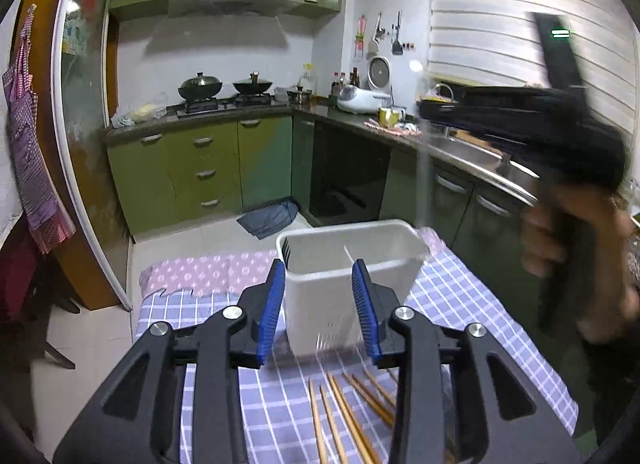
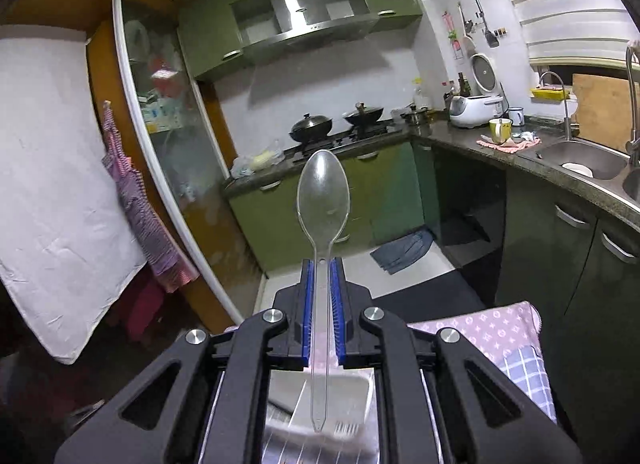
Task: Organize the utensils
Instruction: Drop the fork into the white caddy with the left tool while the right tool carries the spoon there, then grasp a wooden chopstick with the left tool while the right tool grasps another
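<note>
**Clear spoon held above the utensil holder**

The right gripper (image 2: 322,292) has its blue-padded jaws clenched on the handle of a clear plastic spoon (image 2: 323,200). The spoon stands upright, bowl at the top, with the end of its handle hanging below the jaws over a white plastic two-compartment utensil holder (image 2: 352,396), which appears blurred in the right wrist view.

In the left wrist view, the left gripper (image 1: 322,304) has its jaws released, spread apart on either side of the near wall of the same white holder (image 1: 352,264) without clearly touching it. The holder stands on a bench covered with a blue and white checked cloth (image 1: 460,304). Several brown wooden chopsticks (image 1: 344,416) lie loose on the cloth, just in front of the holder and beneath the left gripper. The right gripper (image 1: 520,116) shows as a dark blur at upper right, with the person's hand (image 1: 576,248) gripping its handle.
</note>
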Tool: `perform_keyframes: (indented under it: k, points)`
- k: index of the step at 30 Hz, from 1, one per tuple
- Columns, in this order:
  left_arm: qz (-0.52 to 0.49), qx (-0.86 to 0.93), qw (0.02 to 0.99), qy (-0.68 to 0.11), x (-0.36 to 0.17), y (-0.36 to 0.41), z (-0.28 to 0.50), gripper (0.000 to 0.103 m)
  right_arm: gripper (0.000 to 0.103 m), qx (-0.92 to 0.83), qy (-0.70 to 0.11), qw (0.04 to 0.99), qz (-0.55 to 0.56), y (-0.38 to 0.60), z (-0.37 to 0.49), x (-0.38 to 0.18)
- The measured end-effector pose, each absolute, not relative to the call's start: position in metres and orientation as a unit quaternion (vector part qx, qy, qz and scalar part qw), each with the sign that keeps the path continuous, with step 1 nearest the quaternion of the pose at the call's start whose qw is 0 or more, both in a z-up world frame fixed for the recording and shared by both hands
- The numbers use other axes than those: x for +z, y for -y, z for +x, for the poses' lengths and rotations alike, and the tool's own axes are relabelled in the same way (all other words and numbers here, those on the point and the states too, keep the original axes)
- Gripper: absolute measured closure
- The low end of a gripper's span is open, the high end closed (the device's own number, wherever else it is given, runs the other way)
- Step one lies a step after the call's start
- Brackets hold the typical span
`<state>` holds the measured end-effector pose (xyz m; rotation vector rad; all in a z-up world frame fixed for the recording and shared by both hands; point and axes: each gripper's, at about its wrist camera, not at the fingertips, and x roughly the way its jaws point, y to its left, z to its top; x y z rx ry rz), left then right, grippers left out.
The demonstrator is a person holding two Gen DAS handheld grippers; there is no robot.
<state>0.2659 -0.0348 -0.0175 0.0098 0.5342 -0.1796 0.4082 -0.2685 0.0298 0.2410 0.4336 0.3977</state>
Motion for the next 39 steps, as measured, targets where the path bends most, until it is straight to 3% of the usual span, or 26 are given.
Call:
perform_keyframes:
  k: [18, 19, 21, 23, 31, 37, 39]
  points:
    - [0.031, -0.096, 0.934, -0.343, -0.038, 0.036, 0.246, 0.067, 0.092, 0.198, -0.252, 0.947, 0.012, 0.259, 0.373, -0.047]
    - [0.033, -0.096, 0.933, -0.346, -0.039, 0.037, 0.245, 0.067, 0.09, 0.198, -0.253, 0.947, 0.007, 0.259, 0.37, -0.049]
    - [0.036, -0.1, 0.929, -0.354, -0.041, 0.038, 0.241, 0.067, 0.074, 0.195, -0.256, 0.947, -0.002, 0.257, 0.364, -0.053]
    - [0.047, -0.099, 0.925, -0.364, -0.044, 0.039, 0.238, 0.067, 0.067, 0.194, -0.26, 0.946, -0.009, 0.257, 0.357, -0.054]
    - [0.044, -0.102, 0.895, -0.432, -0.07, 0.043, 0.242, 0.067, 0.067, 0.194, -0.277, 0.941, -0.01, 0.283, 0.319, -0.048]
    - [0.045, -0.092, 0.84, -0.532, -0.116, 0.047, 0.26, 0.068, 0.067, 0.202, -0.369, 0.906, -0.039, 0.302, 0.296, -0.064]
    - [0.038, -0.087, 0.82, -0.565, -0.132, 0.048, 0.268, 0.077, 0.067, 0.208, -0.414, 0.885, -0.048, 0.305, 0.293, -0.081]
